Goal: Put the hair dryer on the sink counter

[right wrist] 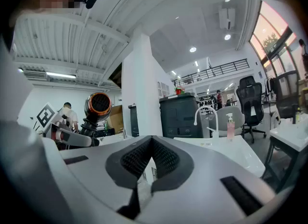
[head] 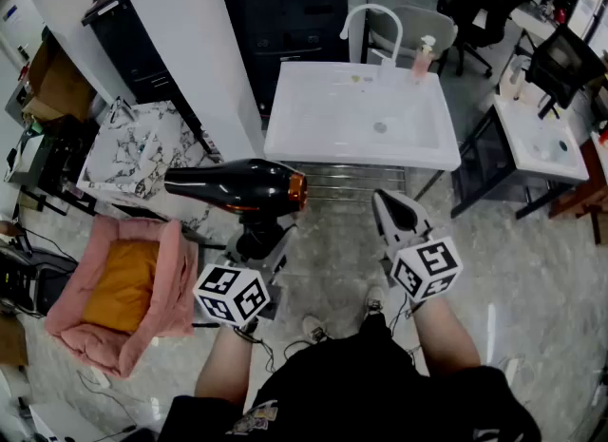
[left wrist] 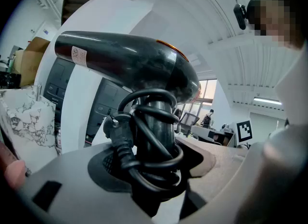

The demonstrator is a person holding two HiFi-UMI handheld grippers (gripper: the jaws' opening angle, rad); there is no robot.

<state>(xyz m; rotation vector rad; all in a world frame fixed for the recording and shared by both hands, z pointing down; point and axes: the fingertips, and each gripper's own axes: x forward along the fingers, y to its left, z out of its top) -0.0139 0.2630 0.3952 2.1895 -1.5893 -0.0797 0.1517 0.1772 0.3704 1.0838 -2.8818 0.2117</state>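
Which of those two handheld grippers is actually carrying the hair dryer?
The left gripper: its jaws clamp the cord-wrapped handle of the black hair dryer. The right gripper is shut, empty.

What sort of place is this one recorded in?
Probably an open office or lab staged with bathroom fixtures: a freestanding white sink with faucet, black office chairs behind it, a second sink to its right.

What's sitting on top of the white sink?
A pink pump bottle stands on the sink's back rim, right of the white faucet. Nothing covers the top from view.
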